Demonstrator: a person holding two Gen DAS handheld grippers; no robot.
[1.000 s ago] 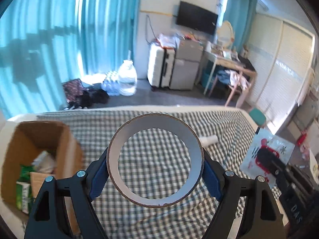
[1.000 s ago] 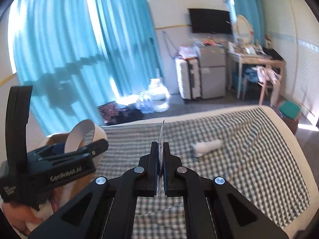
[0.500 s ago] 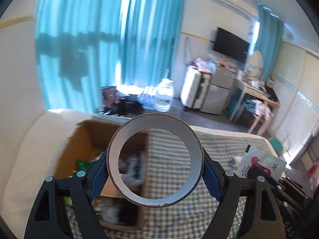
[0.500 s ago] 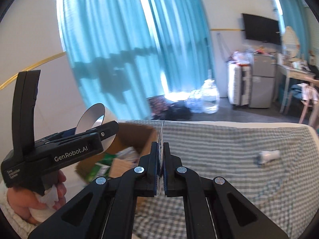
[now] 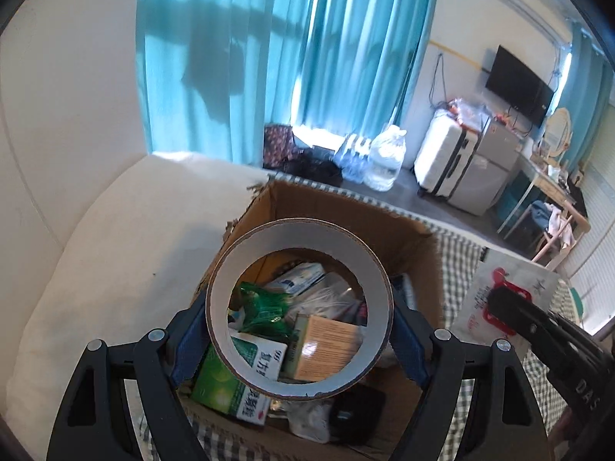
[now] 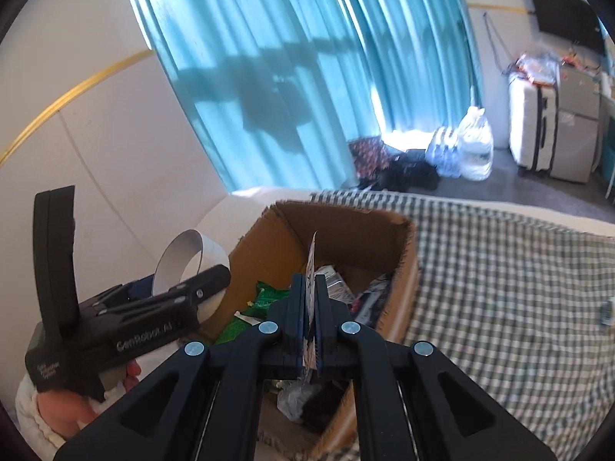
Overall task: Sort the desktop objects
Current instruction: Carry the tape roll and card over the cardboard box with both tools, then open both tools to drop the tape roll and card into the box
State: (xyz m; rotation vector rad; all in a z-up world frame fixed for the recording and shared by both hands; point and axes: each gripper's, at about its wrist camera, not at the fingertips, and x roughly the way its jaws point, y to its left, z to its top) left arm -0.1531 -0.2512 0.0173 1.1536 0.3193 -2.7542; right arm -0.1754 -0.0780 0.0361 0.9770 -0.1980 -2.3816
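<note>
My left gripper (image 5: 300, 322) is shut on a roll of tape (image 5: 226, 269) with a white core and brown edge, and holds it over the open cardboard box (image 5: 326, 207). The box holds a green medicine pack (image 5: 226, 384), a green wrapper, a tan carton and several other items. My right gripper (image 6: 311, 299) is shut on a thin flat packet (image 6: 312, 253), seen edge-on, above the same box (image 6: 407, 253). That packet shows red and white in the left wrist view (image 5: 496, 292). The left gripper with the tape (image 6: 180, 257) is at the box's left side.
The box stands at the left end of a checked cloth (image 6: 499, 269) on a cream-coloured surface (image 5: 115, 238). A small white object (image 6: 607, 311) lies on the cloth at far right. Blue curtains, water bottles and suitcases are behind.
Both grippers have swung left from over the checked cloth to over the cardboard box, still holding the tape roll and the packet. The box now fills the lower middle of both views.
</note>
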